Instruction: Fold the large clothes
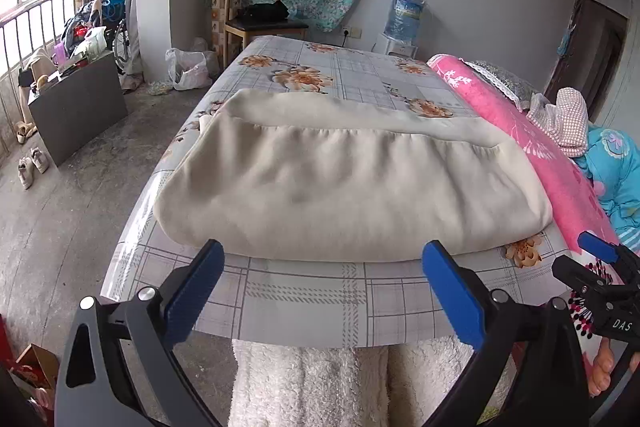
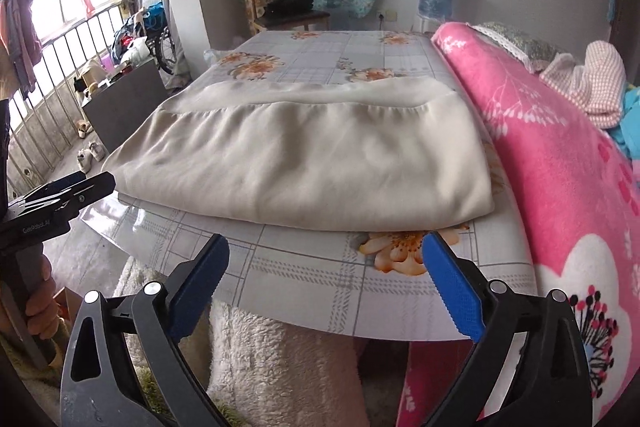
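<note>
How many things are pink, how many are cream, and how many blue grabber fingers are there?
Pink: 1, the pink blanket beside the table.
Cream: 1, the folded cream garment lying on the table.
Blue fingers: 4, two on the left gripper, two on the right gripper; both stand open and empty.
Total: 6

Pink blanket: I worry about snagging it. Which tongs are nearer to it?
Right. The right tongs hang open beside the pink blanket; the left tongs hang open farther away, before the cream garment's middle.
</note>
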The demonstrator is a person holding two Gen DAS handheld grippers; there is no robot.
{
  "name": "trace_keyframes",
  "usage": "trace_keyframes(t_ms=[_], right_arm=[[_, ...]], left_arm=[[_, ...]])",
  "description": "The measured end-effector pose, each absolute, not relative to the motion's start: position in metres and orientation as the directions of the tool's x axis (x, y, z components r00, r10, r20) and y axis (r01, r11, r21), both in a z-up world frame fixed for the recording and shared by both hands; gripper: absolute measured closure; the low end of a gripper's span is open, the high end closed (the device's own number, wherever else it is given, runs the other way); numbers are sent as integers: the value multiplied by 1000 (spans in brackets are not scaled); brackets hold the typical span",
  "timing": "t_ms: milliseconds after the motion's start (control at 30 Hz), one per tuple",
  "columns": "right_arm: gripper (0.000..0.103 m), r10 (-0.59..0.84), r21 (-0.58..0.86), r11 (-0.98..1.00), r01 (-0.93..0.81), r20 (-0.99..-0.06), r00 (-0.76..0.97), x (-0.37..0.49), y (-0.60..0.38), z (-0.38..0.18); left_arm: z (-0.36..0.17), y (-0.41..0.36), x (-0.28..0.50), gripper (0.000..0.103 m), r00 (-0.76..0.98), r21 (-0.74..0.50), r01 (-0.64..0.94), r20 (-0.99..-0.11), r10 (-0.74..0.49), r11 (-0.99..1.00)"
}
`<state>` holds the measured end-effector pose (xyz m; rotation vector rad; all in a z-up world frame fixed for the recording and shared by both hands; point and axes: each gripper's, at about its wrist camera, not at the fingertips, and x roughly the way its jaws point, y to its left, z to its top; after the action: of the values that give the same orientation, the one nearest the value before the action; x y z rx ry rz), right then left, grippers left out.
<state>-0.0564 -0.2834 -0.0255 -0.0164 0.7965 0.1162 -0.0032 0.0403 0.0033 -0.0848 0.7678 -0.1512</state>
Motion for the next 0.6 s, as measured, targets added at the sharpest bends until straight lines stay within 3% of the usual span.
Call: trace_keyframes(t_ms=[200,467,600], right_arm=[[8,39,-35,996,-87,-693,720,-64,-268,-20],[8,-55,-140,989,-54,-670,740,-69,-252,-18],[8,-59,-131,991,-41,-679,732,-67,-254,-19]], left_arm=[[2,29,-7,6,694,-42,53,-716,-67,998],[8,23,-10,6,706,-6,-12,-709,4,1000],[5,19,-4,6,666,16,-2,-746,13,1000]])
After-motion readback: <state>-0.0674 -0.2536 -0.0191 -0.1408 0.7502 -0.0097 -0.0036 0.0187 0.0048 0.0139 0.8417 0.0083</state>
